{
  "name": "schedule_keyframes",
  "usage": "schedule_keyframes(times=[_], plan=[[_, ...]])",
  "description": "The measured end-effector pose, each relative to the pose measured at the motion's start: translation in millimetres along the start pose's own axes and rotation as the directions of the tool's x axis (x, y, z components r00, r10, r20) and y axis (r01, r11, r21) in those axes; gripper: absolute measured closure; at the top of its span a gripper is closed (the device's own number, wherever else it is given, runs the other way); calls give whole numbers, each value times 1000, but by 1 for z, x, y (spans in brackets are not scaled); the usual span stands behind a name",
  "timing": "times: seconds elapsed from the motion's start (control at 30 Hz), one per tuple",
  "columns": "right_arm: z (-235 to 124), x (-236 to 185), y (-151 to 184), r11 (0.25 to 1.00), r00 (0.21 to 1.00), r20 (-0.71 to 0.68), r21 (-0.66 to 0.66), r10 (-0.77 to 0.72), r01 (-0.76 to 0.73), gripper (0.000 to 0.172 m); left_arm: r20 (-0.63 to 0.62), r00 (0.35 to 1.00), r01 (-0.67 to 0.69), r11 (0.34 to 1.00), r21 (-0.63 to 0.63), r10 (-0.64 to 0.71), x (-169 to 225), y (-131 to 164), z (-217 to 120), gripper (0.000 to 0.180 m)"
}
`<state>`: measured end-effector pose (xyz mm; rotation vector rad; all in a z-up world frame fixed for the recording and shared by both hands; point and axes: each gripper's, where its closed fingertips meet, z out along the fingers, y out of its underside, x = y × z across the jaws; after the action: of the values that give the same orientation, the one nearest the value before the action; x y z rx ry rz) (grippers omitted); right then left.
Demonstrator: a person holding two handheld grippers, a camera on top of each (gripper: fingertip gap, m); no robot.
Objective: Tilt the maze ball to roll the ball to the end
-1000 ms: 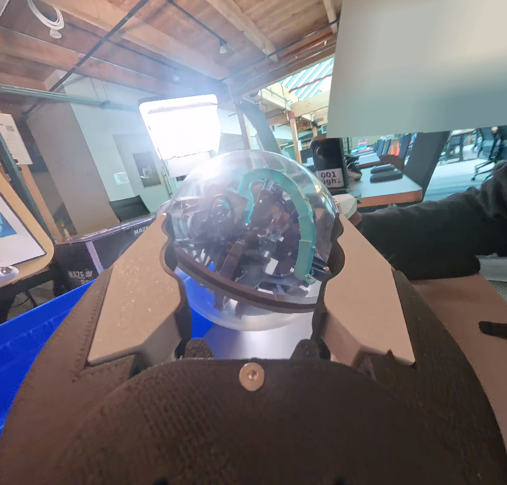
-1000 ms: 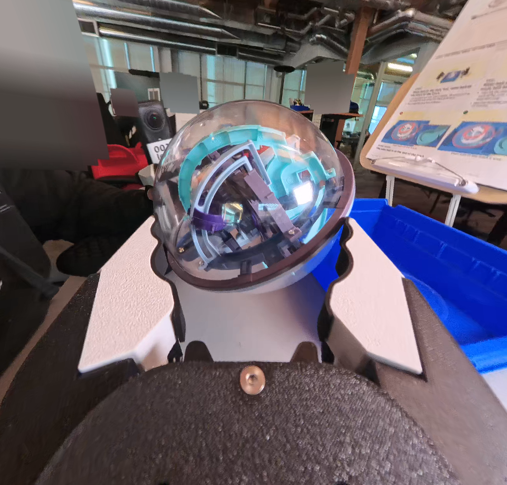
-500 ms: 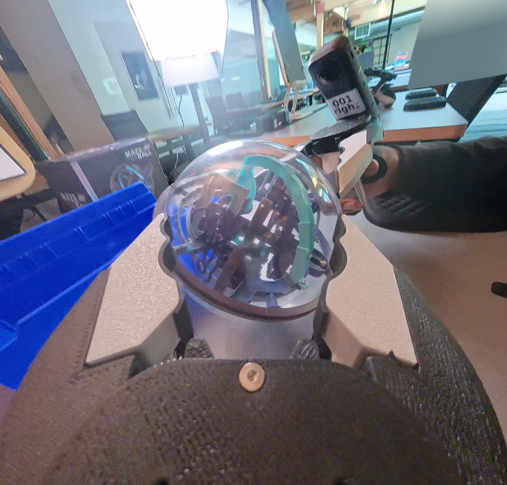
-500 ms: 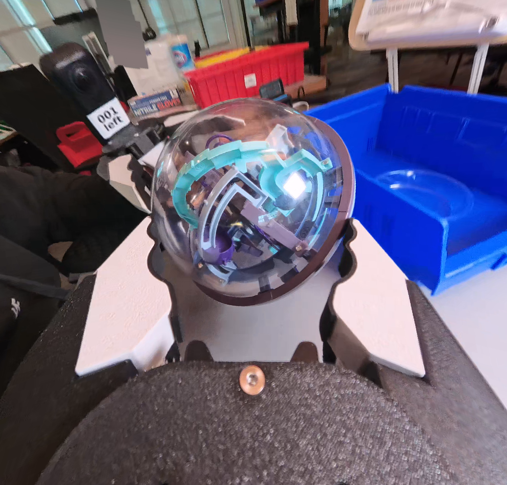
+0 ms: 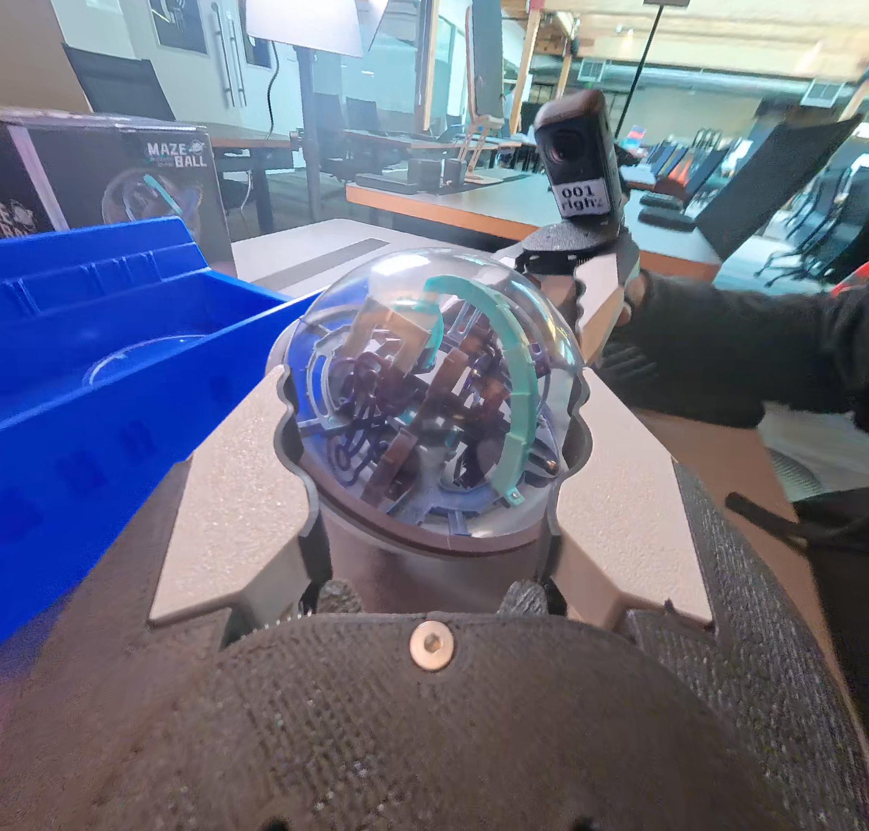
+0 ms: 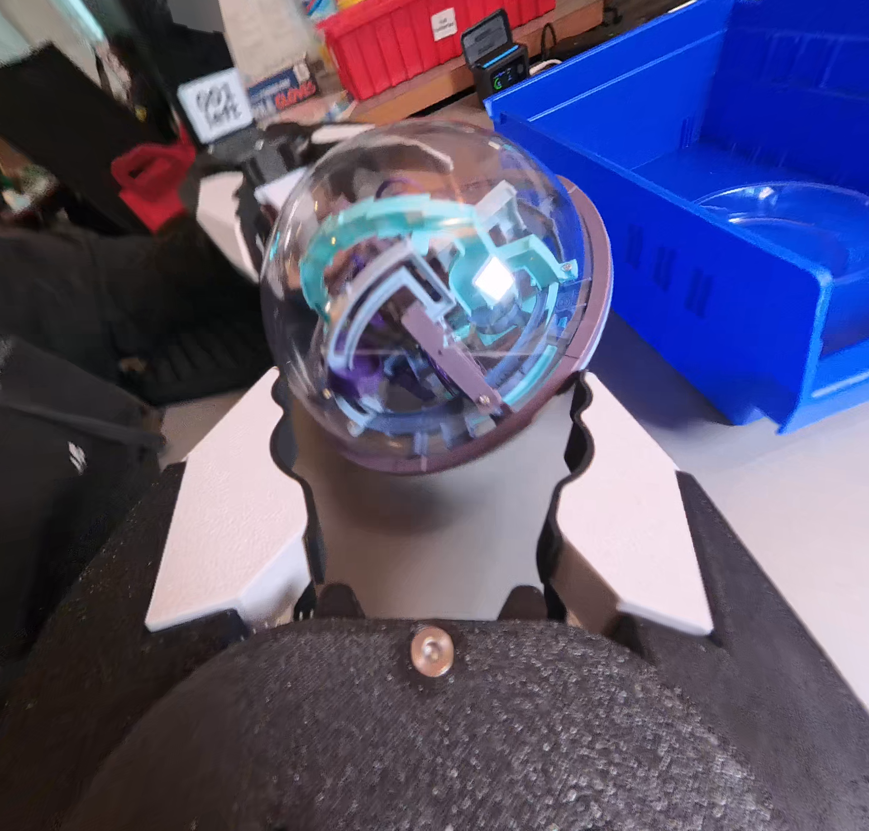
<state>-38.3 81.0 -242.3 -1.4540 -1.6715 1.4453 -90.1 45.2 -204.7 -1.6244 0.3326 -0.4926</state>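
Left tongs (image 5: 430,413) clamping maze ball (image 5: 423,385), right tongs (image 6: 430,404) pressing opposite side

The lower half of the maze ball (image 5: 425,399) sinks out of sight between the left claw (image 5: 430,432) fingers, and its small inner ball cannot be picked out among the tracks. In the right wrist view the maze ball (image 6: 430,291) is smeared with blur. Left of the maze ball, the blue bin (image 5: 94,361) runs off the picture's edge. Behind the maze ball, the right claw's (image 5: 583,300) fingertips are hidden.
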Motion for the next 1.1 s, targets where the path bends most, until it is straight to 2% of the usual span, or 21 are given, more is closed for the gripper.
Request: schedule_keyframes(times=[0.1, 0.2, 0.27, 0.37, 0.5, 0.57, 0.63, 0.67, 0.7, 0.77, 0.8, 0.9, 0.97, 1.1], plan=[[-13, 9, 14, 969, 969, -34, -49, -245, 243, 70, 2, 998, 58, 998, 34, -58, -8, -3, -3, 83], [-27, 12, 25, 874, 869, -90, -78, -486, 480, 86, 32, 999, 43, 999, 29, -44, -18, -2, -5, 89], [-30, 18, 23, 814, 796, -173, -93, -580, 573, 88, -12, 1000, 23, 1000, 0, -23, -13, 5, -2, 91], [-29, 26, 15, 736, 690, -270, -141, -672, 662, 85, -2, 1000, -30, 999, -24, 30, -13, 14, 5, 78], [-29, 34, 10, 676, 604, -325, -196, -728, 710, 85, 38, 994, -98, 993, -66, 101, -10, 16, 7, 79], [-30, 38, 13, 628, 545, -331, -252, -771, 736, 88, 49, 982, -178, 980, -89, 183, -6, 15, 5, 87], [-33, 44, 16, 584, 490, -333, -307, -806, 752, 92, 39, 961, -271, 959, -85, 275, -2, 9, 0, 107], [-34, 44, 15, 572, 476, -334, -311, -814, 759, 95, 58, 946, -314, 947, -66, 318, -5, 2, -3, 115], [-35, 44, 15, 566, 471, -334, -309, -817, 764, 96, 74, 929, -360, 931, -54, 363, -11, -5, -6, 116], [-36, 46, 12, 558, 458, -340, -314, -822, 768, 97, 30, 907, -416, 907, -68, 419, -21, -9, -6, 106], [-36, 47, 12, 548, 445, -343, -320, -827, 773, 98, -17, 908, -419, 904, -87, 419, -26, -7, -4, 94], [-36, 54, 13, 522, 409, -350, -348, -843, 779, 104, -214, 931, -327, 935, -139, 295, -26, 5, 6, 78], [-38, 57, 12, 510, 386, -365, -357, -847, 783, 109, -277, 913, -349, 925, -149, 300, -21, 12, 14, 74], [-43, 61, 15, 456, 317, -364, -408, -876, 791, 115, -258, 927, -306, 947, -98, 272, -14, 12, 28, 67]])
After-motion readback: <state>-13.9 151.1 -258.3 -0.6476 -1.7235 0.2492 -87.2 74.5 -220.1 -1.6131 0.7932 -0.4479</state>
